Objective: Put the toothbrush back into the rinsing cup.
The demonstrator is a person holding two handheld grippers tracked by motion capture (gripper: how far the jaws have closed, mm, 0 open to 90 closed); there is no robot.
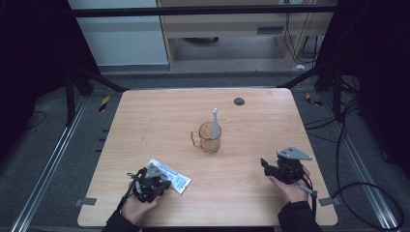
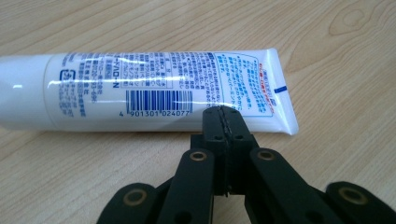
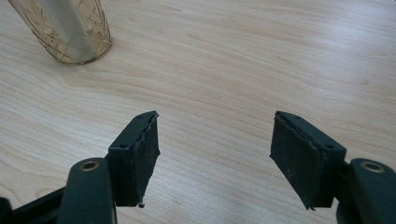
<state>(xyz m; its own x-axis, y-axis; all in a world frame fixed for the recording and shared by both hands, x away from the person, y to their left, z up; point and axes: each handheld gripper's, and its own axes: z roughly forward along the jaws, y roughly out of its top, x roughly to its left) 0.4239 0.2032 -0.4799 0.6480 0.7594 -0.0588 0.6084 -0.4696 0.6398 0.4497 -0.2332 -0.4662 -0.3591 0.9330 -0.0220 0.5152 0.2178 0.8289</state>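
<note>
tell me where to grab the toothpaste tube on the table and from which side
Grip the tube across its flat crimped tail, coming from above with the left gripper, whose jaws are shut now and must open first. The tube lies flat on the table, and the tail is its thinnest part, so it probably fits between the jaws more easily than the rounder body.

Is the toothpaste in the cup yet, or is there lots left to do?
Not yet. A white toothbrush already stands in the amber cup. The toothpaste tube lies flat on the table; the shut left gripper is right at its edge, gripping nothing. The right gripper waits open. Picking up looks left.
</note>
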